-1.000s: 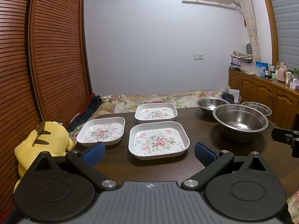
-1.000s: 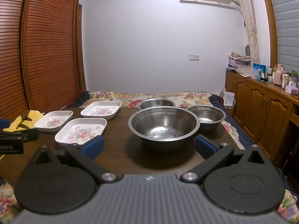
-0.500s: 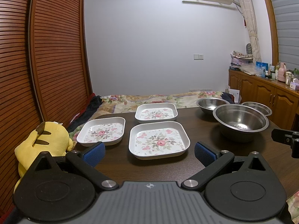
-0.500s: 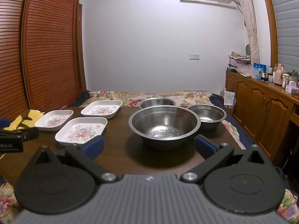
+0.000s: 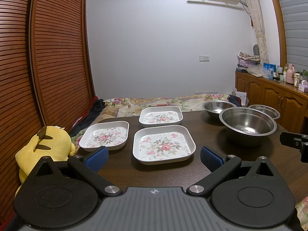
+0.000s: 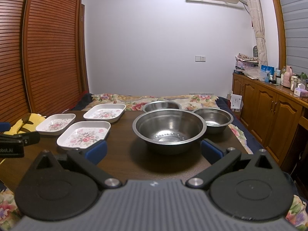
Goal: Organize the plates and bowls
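Left tongs (image 5: pixel 154 158) gape wide, empty, plate (image 5: pixel 164 144) just ahead; right tongs (image 6: pixel 154 151) likewise before big bowl (image 6: pixel 169 130); best grip rims squarely, lift level.

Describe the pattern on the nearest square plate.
White nearest square plate with a pink rose centre, grey-green leaves and pink butterflies; clearest in the left wrist view.

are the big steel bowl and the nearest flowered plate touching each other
Apart. The right wrist view shows bare table between the big steel bowl and the nearest flowered plate.
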A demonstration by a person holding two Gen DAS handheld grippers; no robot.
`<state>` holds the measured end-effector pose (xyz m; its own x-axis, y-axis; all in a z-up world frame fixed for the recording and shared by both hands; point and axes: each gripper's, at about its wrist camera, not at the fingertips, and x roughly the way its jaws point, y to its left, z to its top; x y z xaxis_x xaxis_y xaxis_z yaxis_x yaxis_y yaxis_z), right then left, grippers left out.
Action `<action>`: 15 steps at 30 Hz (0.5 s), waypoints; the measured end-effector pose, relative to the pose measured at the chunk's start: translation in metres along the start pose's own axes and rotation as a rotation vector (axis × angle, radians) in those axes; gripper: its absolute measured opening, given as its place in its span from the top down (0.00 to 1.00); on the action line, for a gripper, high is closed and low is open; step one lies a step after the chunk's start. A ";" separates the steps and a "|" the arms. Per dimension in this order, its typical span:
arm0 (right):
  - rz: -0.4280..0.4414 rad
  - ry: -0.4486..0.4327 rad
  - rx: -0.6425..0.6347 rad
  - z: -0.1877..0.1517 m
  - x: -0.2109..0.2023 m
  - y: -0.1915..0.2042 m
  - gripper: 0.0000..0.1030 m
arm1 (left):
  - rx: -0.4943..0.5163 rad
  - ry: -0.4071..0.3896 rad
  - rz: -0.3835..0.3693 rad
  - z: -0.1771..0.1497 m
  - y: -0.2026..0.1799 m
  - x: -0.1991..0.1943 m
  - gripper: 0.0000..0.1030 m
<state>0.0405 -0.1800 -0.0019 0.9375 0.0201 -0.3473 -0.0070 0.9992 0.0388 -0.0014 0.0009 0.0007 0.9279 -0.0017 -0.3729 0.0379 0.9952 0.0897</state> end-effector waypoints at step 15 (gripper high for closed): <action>0.007 0.007 -0.003 -0.003 0.003 0.001 0.00 | -0.006 0.032 -0.011 -0.005 0.008 0.016 0.00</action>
<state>0.0422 -0.1792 -0.0052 0.9350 0.0271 -0.3537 -0.0145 0.9992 0.0382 0.0119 0.0091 -0.0091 0.9149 -0.0099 -0.4037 0.0459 0.9958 0.0795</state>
